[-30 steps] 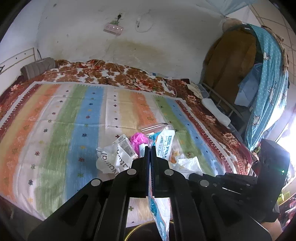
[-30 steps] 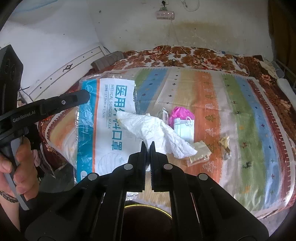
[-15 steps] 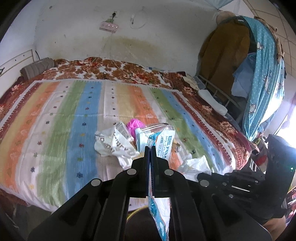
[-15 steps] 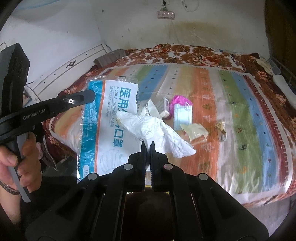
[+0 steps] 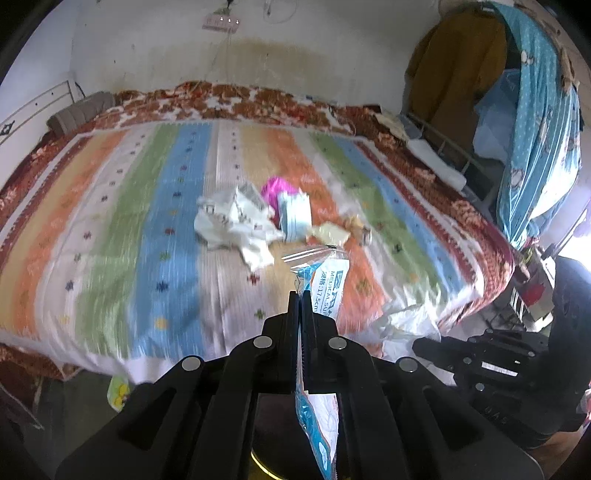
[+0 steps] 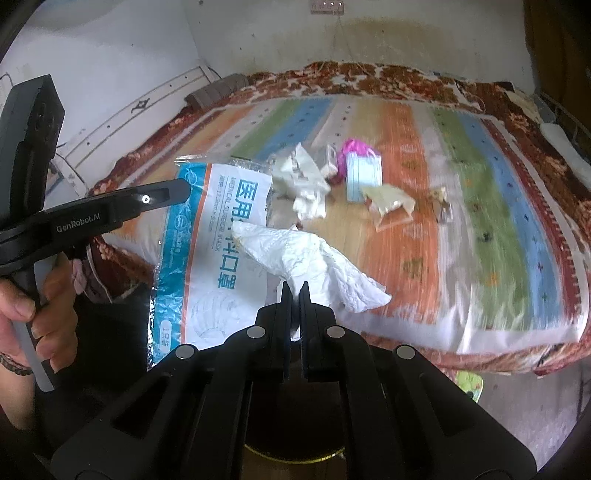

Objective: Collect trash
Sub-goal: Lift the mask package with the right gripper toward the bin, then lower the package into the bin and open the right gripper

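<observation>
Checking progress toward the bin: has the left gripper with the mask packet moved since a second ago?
Yes. The left gripper, shut on the mask packet, has pulled back from the bed: the trash pile sits farther ahead now, and the mat's near edge and floor show.

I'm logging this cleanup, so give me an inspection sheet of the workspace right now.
Surface: striped bedspread on a bed, blurred.
Job's things: mask packet in the left tool; crumpled tissue in the right tool; face mask, pink scrap, white wrapper and beige scraps on the bedspread.
Clutter: yellow-green item on the floor.
Grippers: both tools shut on their items.
Cables: power strip on the wall, cord hanging below.
Surroundings: hanging clothes beside the bed.
</observation>
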Demonstrator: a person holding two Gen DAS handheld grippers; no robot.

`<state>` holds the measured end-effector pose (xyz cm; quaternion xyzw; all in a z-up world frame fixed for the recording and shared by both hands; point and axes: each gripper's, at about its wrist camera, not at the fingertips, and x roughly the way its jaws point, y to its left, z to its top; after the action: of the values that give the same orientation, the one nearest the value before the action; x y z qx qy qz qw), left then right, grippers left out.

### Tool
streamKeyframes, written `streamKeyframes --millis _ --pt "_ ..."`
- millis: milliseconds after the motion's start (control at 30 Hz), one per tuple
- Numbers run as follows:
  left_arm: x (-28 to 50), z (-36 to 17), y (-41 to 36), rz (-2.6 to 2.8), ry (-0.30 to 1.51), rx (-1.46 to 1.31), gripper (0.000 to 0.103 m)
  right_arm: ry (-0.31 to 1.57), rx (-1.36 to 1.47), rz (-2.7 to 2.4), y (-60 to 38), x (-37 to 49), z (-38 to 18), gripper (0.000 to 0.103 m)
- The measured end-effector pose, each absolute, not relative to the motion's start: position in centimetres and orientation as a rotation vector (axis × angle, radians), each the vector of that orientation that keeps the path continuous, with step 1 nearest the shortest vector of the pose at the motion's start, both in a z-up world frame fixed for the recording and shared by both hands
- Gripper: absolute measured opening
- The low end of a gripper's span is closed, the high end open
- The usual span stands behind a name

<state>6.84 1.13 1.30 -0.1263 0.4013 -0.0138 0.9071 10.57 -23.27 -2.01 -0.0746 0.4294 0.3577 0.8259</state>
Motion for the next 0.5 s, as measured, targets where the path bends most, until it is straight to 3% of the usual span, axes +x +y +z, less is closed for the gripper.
streamKeyframes --millis 500 --pt "6.7 -4.5 -0.4 0.053 1.036 -0.229 0.001 1.110 -0.202 0.715 -23.1 8.6 -7.6 0.003"
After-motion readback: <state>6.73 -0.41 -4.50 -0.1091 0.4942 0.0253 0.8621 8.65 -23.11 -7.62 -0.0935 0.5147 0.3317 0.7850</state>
